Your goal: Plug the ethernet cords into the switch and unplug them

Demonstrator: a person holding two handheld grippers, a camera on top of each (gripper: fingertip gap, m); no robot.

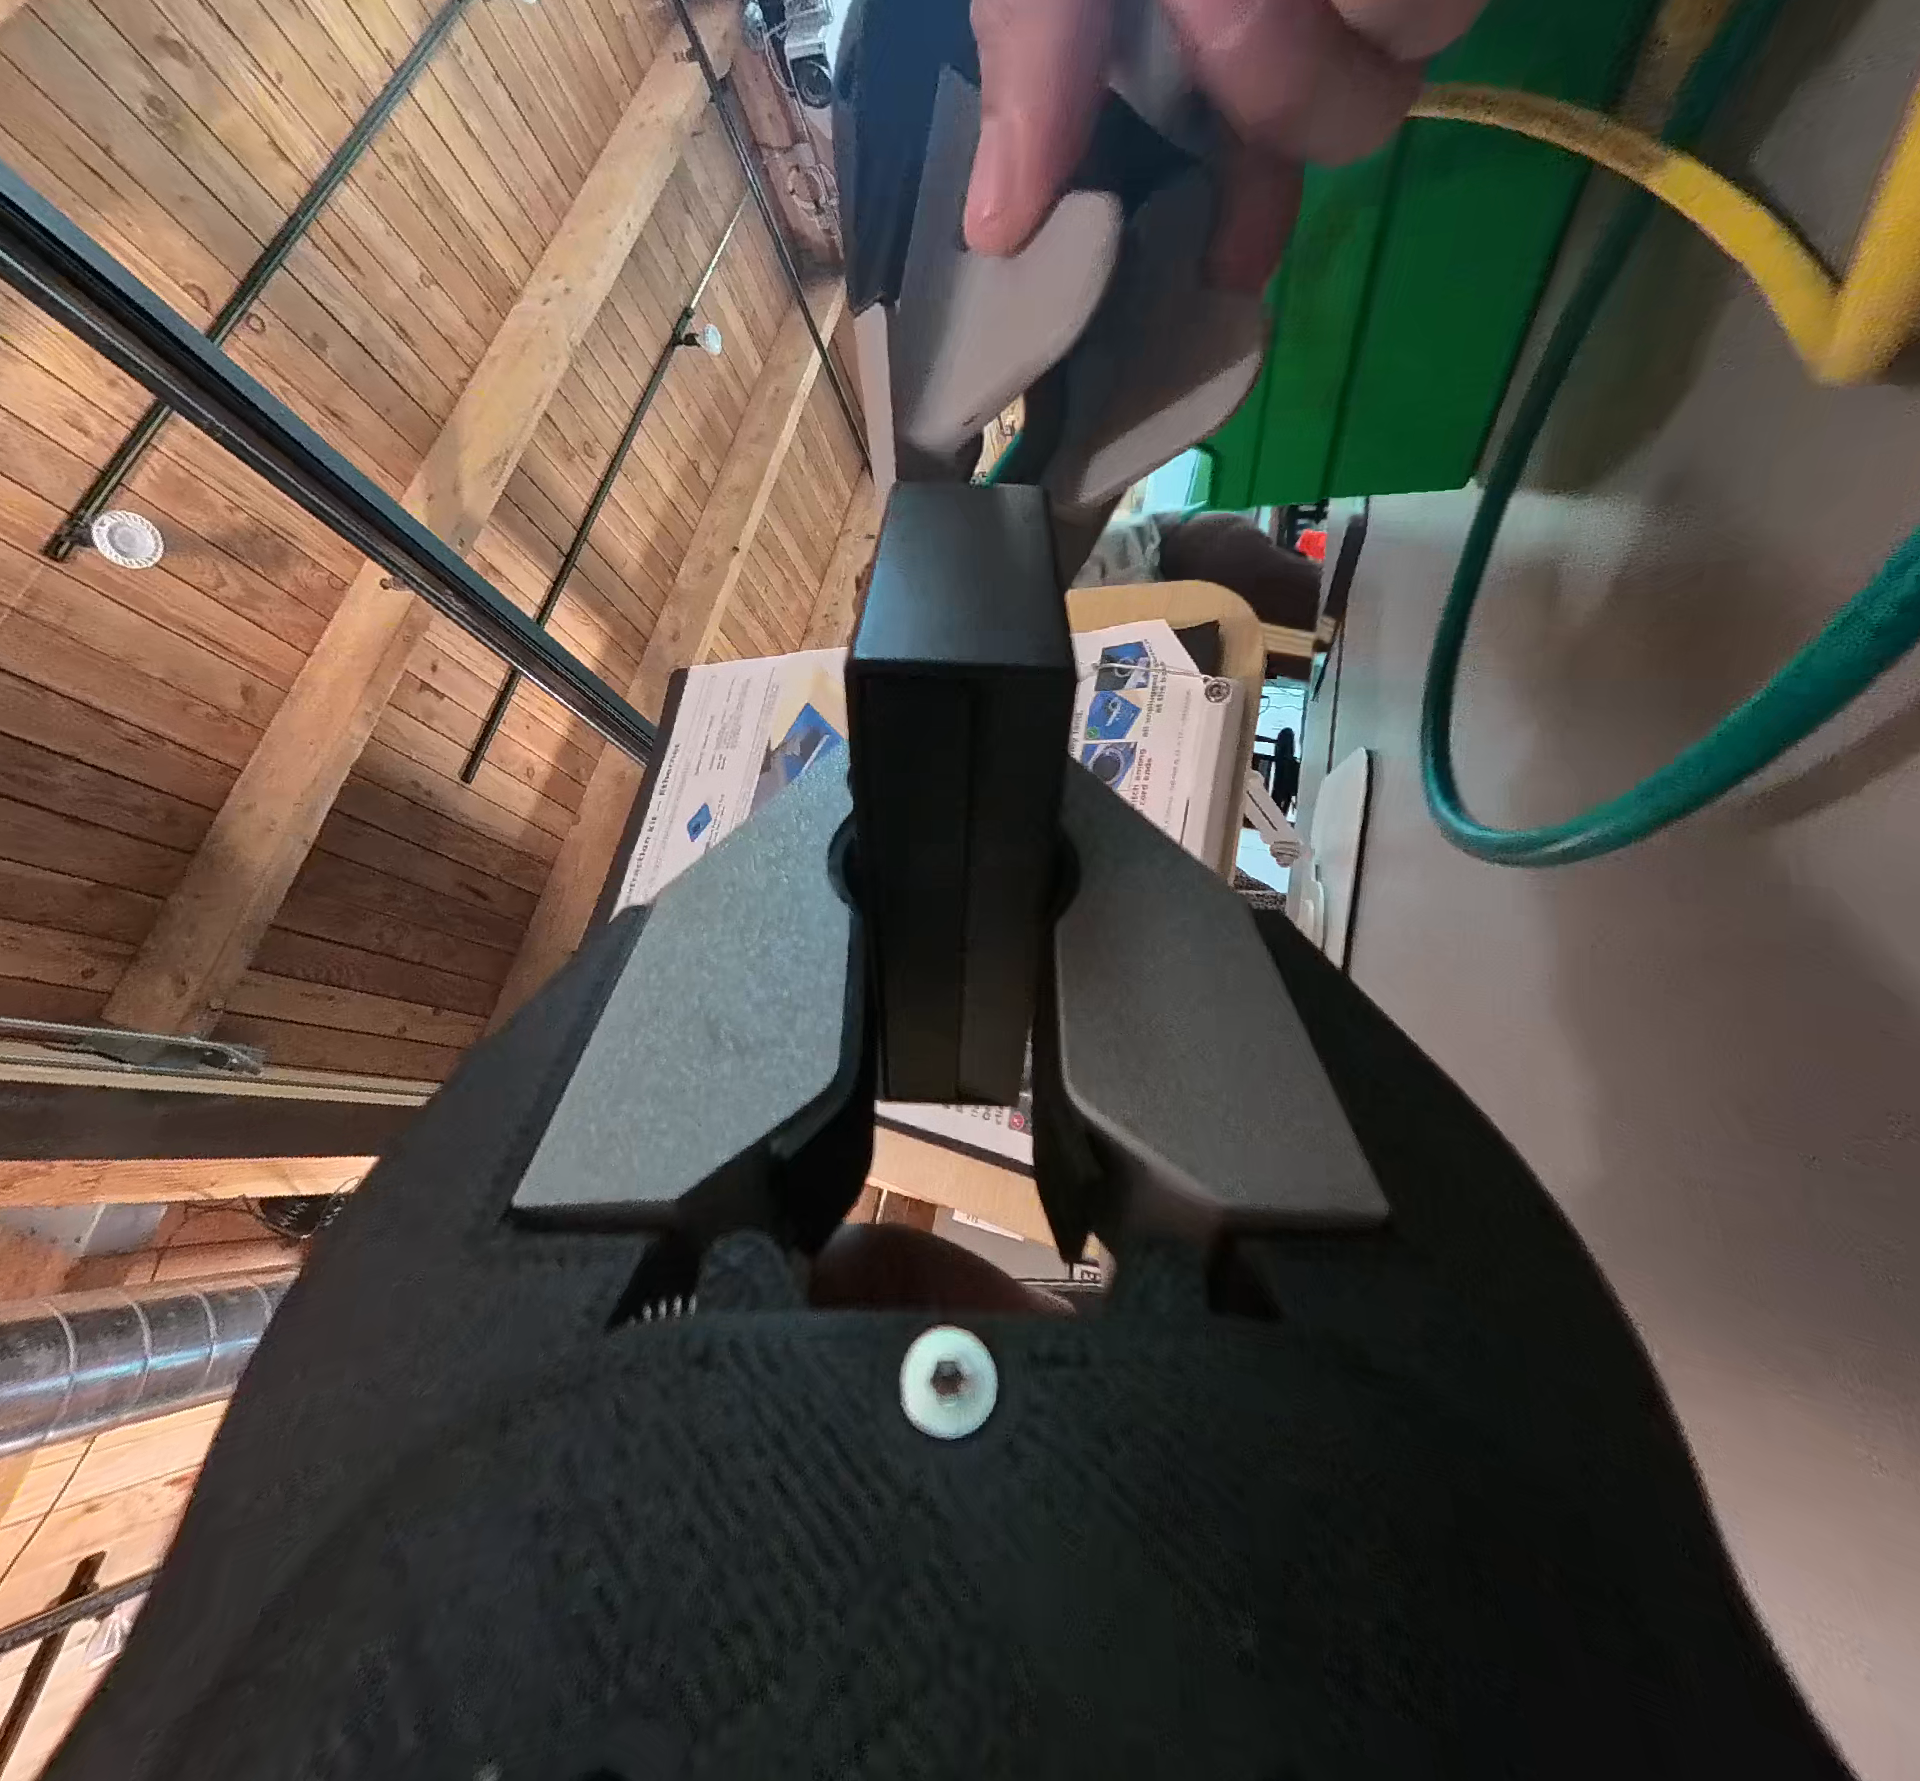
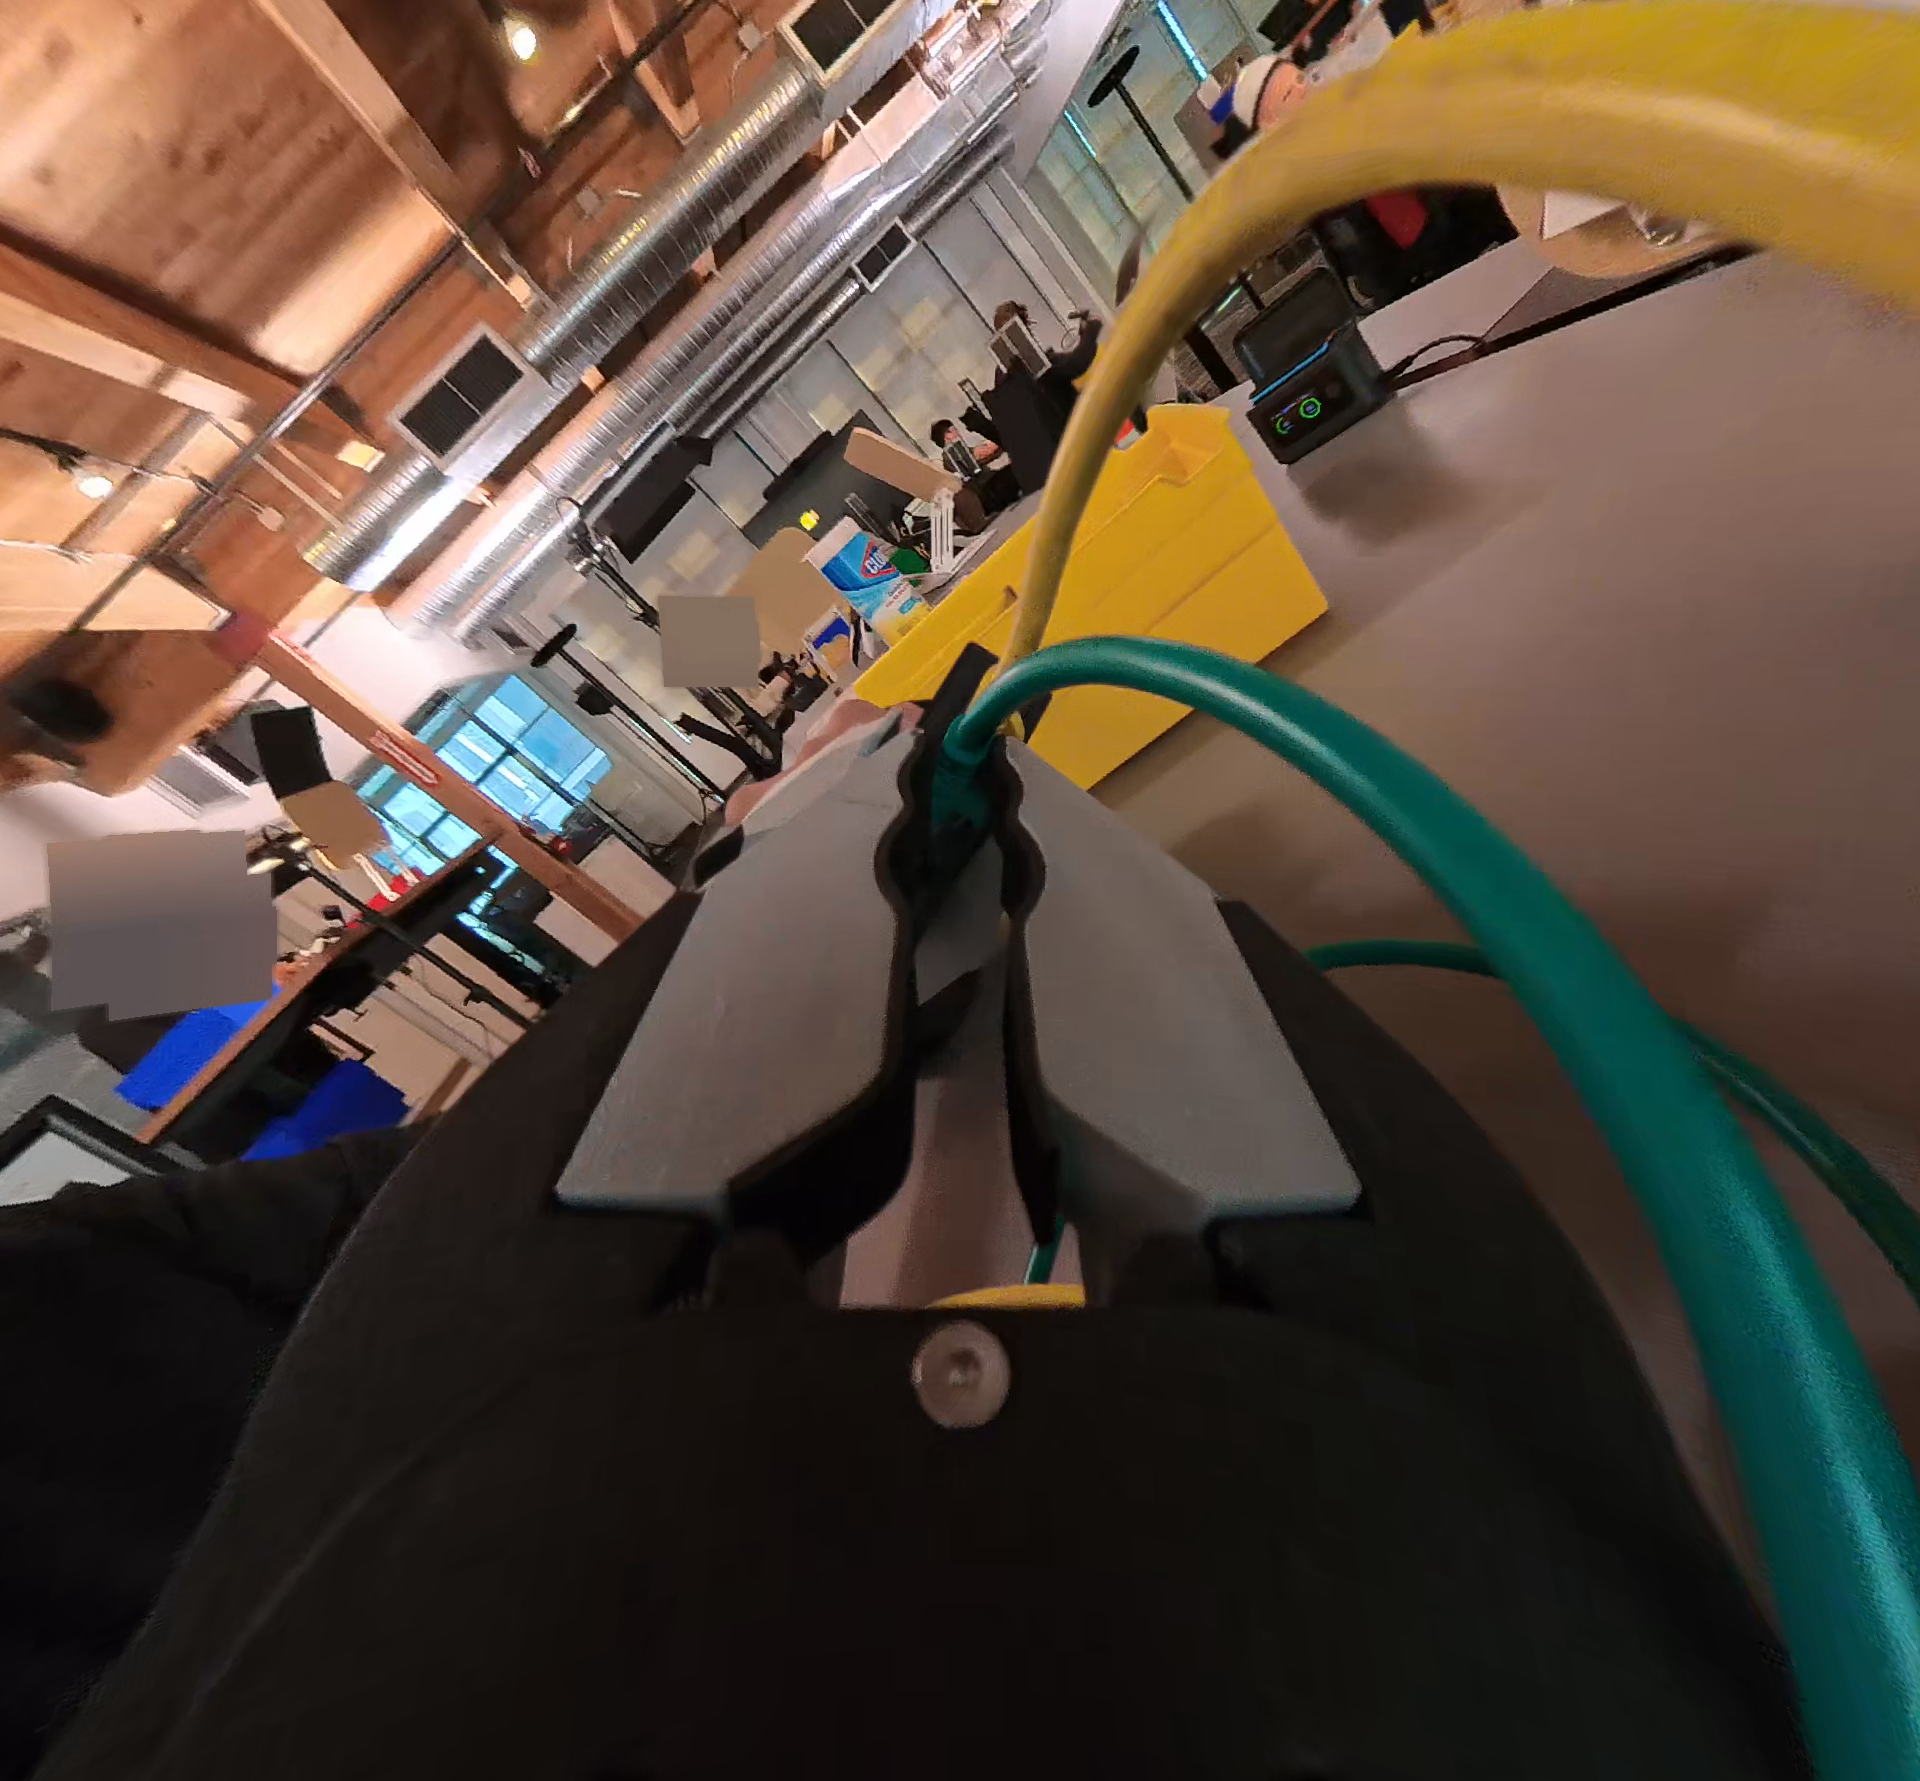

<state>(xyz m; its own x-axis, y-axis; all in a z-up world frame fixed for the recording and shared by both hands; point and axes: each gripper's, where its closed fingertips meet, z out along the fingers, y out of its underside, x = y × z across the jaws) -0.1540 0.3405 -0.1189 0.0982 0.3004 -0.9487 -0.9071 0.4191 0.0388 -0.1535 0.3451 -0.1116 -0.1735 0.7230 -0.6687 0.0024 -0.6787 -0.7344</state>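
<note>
- Left tool [image 1: 961,884], with dark grey fingers, is clamped on the small black box-shaped switch [image 1: 961,692], whose long axis runs straight ahead.
- Right tool [image 2: 961,822], with light grey fingers, is pinched shut on the plug of the green ethernet cord [image 2: 1621,1035].
- Yellow ethernet cord [image 2: 1351,142] arches above the grey desk [image 2: 1662,640].
- Right tool appears just beyond the switch's far end, so I judge insertion follows that long axis.

1. A yellow bin [image 2: 1143,609] sits on the grey table [image 2: 1558,651], just beyond the right tongs' tips.
2. A small black device with green lights [image 2: 1311,381] stands farther off on that table, up and right of the tips.
3. A green bin [image 1: 1382,297] lies above and right of the left tongs.
4. Printed sheets [image 1: 727,755] stand behind the left tongs' tips.
5. Wooden ceiling planks [image 1: 312,381] fill the left side.
</note>
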